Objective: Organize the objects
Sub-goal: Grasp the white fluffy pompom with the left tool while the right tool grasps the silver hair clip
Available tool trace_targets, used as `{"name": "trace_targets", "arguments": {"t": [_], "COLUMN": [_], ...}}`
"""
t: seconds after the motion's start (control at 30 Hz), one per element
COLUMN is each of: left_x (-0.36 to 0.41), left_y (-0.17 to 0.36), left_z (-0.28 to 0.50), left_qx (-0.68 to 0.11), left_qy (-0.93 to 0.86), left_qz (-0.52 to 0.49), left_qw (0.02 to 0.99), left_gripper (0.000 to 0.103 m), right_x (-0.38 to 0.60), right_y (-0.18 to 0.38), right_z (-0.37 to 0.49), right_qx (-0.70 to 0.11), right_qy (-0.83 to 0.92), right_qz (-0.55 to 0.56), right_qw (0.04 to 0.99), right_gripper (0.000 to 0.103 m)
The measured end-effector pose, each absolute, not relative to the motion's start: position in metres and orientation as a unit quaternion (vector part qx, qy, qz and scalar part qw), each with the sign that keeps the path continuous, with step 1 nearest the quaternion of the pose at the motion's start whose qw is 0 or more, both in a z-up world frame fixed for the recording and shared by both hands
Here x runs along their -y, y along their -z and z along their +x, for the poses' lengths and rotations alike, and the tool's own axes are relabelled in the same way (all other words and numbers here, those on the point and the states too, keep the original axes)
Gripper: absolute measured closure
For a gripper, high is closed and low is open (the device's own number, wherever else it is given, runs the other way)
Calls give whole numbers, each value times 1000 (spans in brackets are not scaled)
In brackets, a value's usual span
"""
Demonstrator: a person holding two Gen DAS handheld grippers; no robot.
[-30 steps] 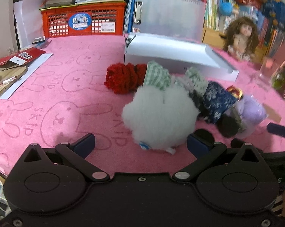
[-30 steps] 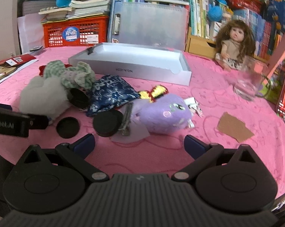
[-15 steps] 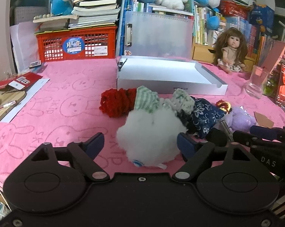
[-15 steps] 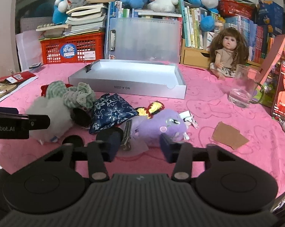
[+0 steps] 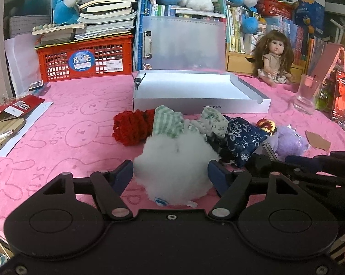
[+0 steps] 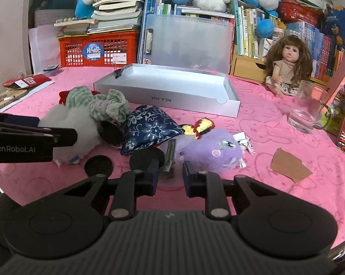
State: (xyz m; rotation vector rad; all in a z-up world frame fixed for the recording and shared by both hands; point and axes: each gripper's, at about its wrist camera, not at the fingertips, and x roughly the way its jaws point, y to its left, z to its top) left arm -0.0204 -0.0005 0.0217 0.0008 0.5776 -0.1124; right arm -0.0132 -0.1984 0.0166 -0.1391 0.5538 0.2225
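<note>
A pile lies on the pink cloth before a shallow silver box (image 5: pixel 195 91). My left gripper (image 5: pixel 170 176) has its jaws against both sides of a white fluffy ball (image 5: pixel 174 160), seemingly closed on it. Behind the ball lie a red knit piece (image 5: pixel 131 126), green scrunchies (image 5: pixel 170 121), a blue floral pouch (image 5: pixel 238 137) and a purple plush (image 5: pixel 289 139). My right gripper (image 6: pixel 170 171) is nearly closed, with a narrow gap around a metal hair clip (image 6: pixel 169 158) lying beside the purple plush (image 6: pixel 209 151). Two black discs (image 6: pixel 99 165) lie nearby.
A glass mug (image 6: pixel 307 112), a phone (image 5: pixel 340 96) and a doll (image 6: pixel 287 66) stand at the right. A brown card scrap (image 6: pixel 289 165) lies near the front right. A red basket (image 5: pixel 85 57), a clear file box (image 5: pixel 183 43) and books line the back.
Both grippers tilted up. The left jaws narrowed onto the white fluffy ball. The right jaws went from wide open to nearly closed around the hair clip.
</note>
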Motion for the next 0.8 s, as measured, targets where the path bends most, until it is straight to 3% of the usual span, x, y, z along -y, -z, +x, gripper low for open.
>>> {"name": "trace_targets", "arguments": {"t": [0.37,0.8], "left_x": [8,-3], "left_y": [-13,-15], "left_z": [-13,-18], "left_qx": [-286,-270], "left_qy": [55,54], "left_qz": [10,-3], "left_qw": [957,961], "left_gripper": [28,40], "right_x": [191,202], "right_y": [-16,-17], "right_z": [-5,-8], "right_qx": [-265,-276], "right_qy": [-97,-97], "right_qz": [-87,-74], "right_qw": [955,953], "right_gripper": [82,84]}}
